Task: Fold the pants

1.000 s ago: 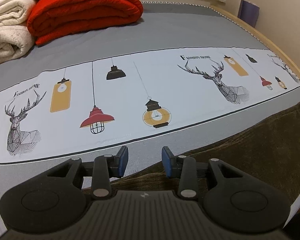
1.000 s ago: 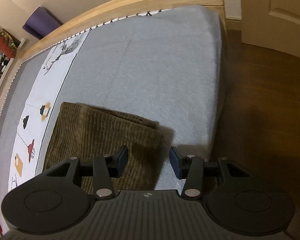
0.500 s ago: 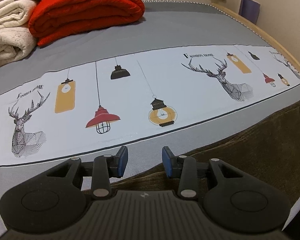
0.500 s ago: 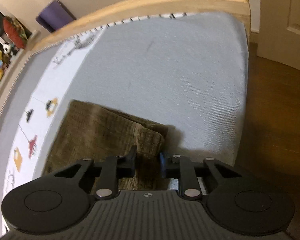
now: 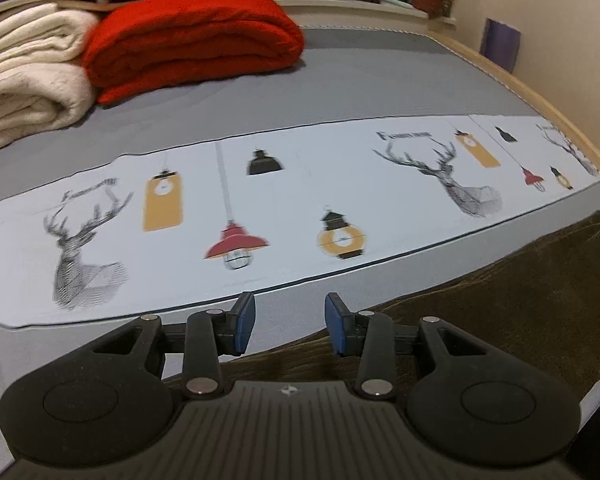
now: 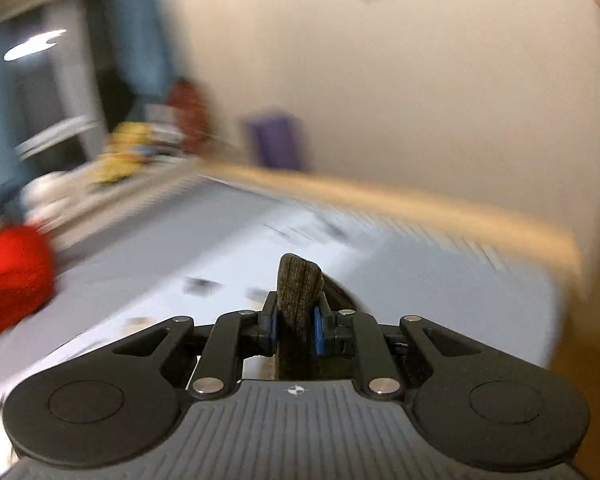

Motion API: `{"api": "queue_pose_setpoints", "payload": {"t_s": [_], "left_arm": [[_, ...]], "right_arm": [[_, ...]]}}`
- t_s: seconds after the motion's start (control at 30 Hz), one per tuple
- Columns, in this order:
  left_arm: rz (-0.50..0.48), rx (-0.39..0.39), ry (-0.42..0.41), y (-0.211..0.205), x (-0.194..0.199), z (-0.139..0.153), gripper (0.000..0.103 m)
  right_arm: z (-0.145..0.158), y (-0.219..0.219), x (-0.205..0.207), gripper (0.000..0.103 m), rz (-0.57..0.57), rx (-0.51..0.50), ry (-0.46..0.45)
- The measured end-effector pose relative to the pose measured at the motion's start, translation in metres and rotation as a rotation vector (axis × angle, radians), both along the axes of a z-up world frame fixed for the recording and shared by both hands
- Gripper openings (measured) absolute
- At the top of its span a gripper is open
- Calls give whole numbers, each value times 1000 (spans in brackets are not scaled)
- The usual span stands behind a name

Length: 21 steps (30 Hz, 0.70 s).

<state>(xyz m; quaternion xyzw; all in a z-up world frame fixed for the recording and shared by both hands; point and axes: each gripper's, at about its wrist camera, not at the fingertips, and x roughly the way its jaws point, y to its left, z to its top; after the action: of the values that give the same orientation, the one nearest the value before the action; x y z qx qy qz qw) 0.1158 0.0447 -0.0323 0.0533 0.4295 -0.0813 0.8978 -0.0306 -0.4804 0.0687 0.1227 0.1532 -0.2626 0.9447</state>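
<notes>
My right gripper (image 6: pixel 295 330), jaws just closed, pinches a fold of the pants (image 5: pixel 500 300) on the bed (image 5: pixel 380 80) while my left gripper (image 5: pixel 287 322) gapes empty above them; that thin bite might slip.

Right wrist view: smeared by motion — toys, red blanket (image 6: pixel 8 276) and bed (image 6: pixel 440 300) only vague shapes.
Pants (image 5: pixel 500 304): cut off at the left view's right edge.
Pants under the left gripper (image 5: pixel 288 322): hidden — extent unclear.

Your pants (image 5: pixel 520 300) are ribbed brown corduroy on a smooth matt printed bedsheet (image 5: pixel 292 208). Upper left, the red blanket (image 5: pixel 192 44) looks plush beside a fleecy cream blanket (image 5: pixel 28 80).
</notes>
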Motion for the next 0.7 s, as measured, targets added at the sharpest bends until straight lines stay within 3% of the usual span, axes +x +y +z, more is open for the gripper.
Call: {"api": "queue_pose_setpoints", "payload": {"t_s": [0.1,0.23,0.37,0.43,0.6,0.7], "left_arm": [[40,-5,4,24,-6,1,43],[86,-13,8,57,-14,2,43],[128,-18,17,85,-21,1,43],[142,-18,18,95,-21,1,43],[178,-39,16,113,-23,4,43],[178,-46,14,112,-21,6,43]], "right_arm": [[18,115,3,17,225,-163,-54],[0,262,0,17,505,-292,-58],[-48,380,0,17,741,-395,34],[-79,423,3,17,857,-425,139],[-151,458,17,17,979,-442,415],[-151,448,24,17,970,-395,427]]}}
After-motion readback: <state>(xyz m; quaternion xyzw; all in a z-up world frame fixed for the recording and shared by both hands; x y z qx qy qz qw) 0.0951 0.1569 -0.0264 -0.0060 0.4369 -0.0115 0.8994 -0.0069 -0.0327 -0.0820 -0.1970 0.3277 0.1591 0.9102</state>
